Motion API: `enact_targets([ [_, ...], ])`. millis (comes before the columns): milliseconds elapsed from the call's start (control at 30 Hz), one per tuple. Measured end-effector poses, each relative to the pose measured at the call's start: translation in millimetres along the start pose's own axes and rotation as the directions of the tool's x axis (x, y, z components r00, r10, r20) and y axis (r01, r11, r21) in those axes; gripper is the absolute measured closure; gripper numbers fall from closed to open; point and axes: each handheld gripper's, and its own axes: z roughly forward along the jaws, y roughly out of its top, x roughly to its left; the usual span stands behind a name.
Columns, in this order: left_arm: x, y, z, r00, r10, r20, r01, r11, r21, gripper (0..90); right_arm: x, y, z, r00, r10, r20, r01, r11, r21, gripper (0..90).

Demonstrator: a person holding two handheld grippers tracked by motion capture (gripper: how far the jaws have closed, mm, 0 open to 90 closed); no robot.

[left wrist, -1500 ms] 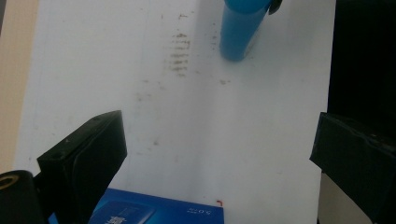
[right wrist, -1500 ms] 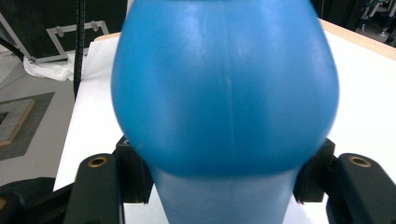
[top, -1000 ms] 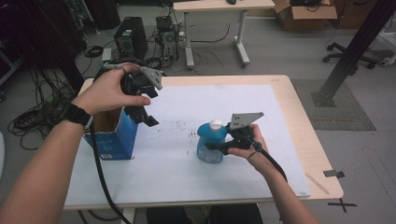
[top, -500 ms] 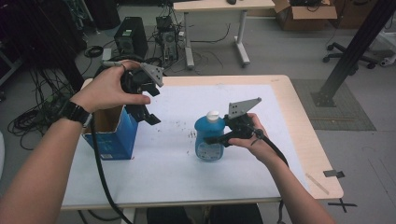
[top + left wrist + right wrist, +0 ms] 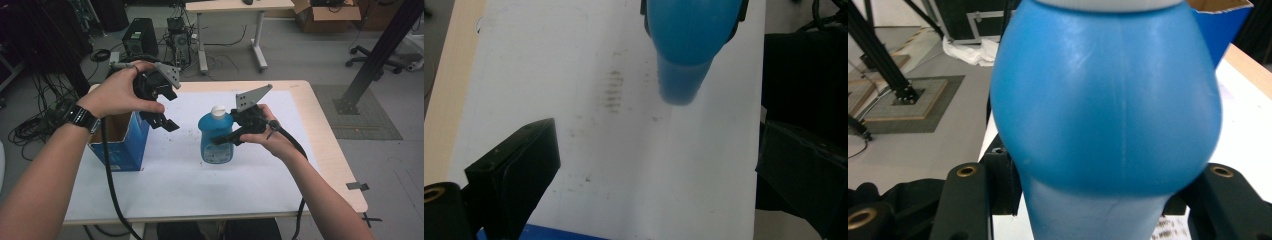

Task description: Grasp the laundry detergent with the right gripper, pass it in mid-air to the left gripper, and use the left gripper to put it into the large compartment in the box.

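A blue bottle (image 5: 215, 142) with a white cap stands upright near the middle of the white sheet, and my right gripper (image 5: 226, 138) is shut on its waist from the right. In the right gripper view the blue bottle (image 5: 1108, 115) sits between both jaws of my right gripper (image 5: 1098, 205). My left gripper (image 5: 167, 109) hovers open to the bottle's left, above the blue box (image 5: 122, 147). The left gripper view looks down on the bottle (image 5: 691, 45), beyond my left gripper (image 5: 659, 155), whose jaws are wide apart around nothing. Whether the bottle's base touches the sheet I cannot tell.
The blue box is open-topped cardboard, at the table's left edge. The white sheet (image 5: 165, 180) covers most of the wooden table (image 5: 330, 150). Behind the table are another desk (image 5: 235, 7), computers and cables on the floor; a black post (image 5: 380, 50) stands at the right.
My right gripper has carried the bottle a little leftwards and away from the person, closer to the left gripper. The left gripper has hardly moved.
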Motion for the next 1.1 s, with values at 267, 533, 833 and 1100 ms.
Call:
enact_targets([
  [267,-7.7,15.9,2.3,0.999,0.025,0.037,-0.025,0.9996,-0.014,4.4,2.1,17.0,15.2,0.9984,-0.039,-0.043,0.039,0.999,0.021,43.0],
  [533,-13.4,26.3,12.2,0.9976,0.046,0.051,-0.047,0.9989,0.009,4.6,4.1,25.5,27.0,0.9963,-0.058,-0.063,0.06,0.998,0.037,43.0],
  [833,-18.0,35.3,27.4,0.9967,0.061,0.053,-0.063,0.9974,0.035,4.6,5.9,30.0,35.1,0.995,-0.069,-0.072,0.072,0.997,0.042,43.1],
  [1100,-19.6,37.5,32.9,0.9967,0.065,0.048,-0.068,0.996,0.057,8.6,6.9,31.0,38.4,0.9946,-0.073,-0.074,0.077,0.996,0.046,43.1],
])
